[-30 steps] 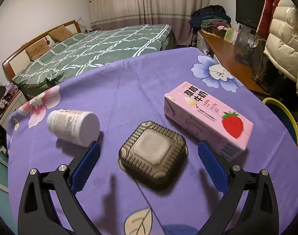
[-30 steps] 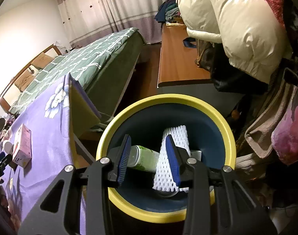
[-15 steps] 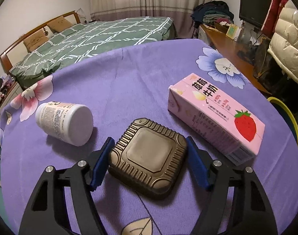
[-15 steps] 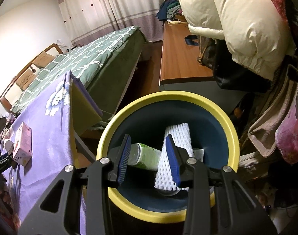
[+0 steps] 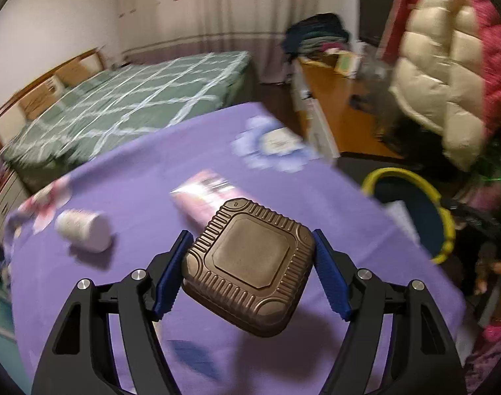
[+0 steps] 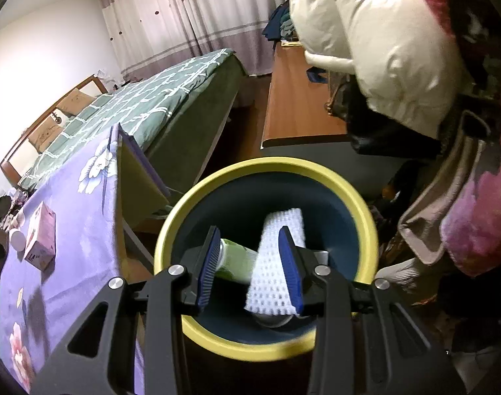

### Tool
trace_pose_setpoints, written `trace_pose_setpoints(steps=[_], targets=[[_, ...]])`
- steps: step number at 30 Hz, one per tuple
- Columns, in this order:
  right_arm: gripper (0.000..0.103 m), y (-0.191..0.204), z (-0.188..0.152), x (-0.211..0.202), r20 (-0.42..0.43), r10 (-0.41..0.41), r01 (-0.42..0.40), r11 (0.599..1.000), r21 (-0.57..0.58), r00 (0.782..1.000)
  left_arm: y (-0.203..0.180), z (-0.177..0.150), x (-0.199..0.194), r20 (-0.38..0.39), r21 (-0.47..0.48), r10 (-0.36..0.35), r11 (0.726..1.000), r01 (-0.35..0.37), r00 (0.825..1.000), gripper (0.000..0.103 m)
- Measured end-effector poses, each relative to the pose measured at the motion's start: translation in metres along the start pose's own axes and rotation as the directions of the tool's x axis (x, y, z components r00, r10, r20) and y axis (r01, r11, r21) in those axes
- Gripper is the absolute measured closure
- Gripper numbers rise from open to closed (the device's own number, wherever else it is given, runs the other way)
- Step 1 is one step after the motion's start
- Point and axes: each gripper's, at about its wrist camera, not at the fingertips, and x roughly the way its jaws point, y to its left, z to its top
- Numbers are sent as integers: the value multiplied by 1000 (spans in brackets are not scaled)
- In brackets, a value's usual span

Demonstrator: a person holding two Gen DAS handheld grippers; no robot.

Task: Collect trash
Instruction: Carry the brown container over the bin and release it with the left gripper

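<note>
left gripper (image 5: 250, 275) — pinching brown box (image 5: 248, 271), carton (image 5: 204, 194) at 11 | right gripper (image 6: 250, 265) — half-spread, holding nothing, above bin (image 6: 362, 204)

Bare purple tablecloth (image 5: 171, 171) lies open around the white bottle (image 5: 84, 230) and pink carton (image 5: 204, 194). The yellow-rimmed bin (image 6: 365, 214) beside the table edge opens upward, its mouth partly occupied by the right gripper (image 6: 250, 260) above a foam net (image 6: 276, 263) and green bottle (image 6: 237, 260); hanging coats (image 6: 382, 49) crowd its far side.

Black gripper (image 5: 250, 275), blue ribbed pads (image 5: 169, 275), silver screws.
</note>
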Motion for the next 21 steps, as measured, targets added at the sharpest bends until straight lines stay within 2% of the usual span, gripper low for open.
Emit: trace_pose_setpoints(steps=[4, 8, 10, 16, 21], targets=[[68, -16, -2, -15, 24, -15, 15, 1000, -1, 1000, -61, 15, 7, 7, 82, -77, 994, 76, 997, 31], [66, -35, -4, -33, 55, -48, 48, 999, 3, 997, -124, 25, 26, -26, 155, -153, 976, 155, 988, 31], [63, -46, -5, -42, 71, -65, 65, 998, 11, 995, -152, 27, 38, -42, 188, -177, 965, 181, 983, 31], [62, -70, -10, -57, 100, -105, 102, 994, 26, 990, -230, 33, 76, -96, 273, -233, 929, 251, 968, 31], [61, -81, -12, -58, 102, -122, 118, 992, 44, 987, -269, 37, 106, -140, 307, -255, 907, 287, 957, 30]])
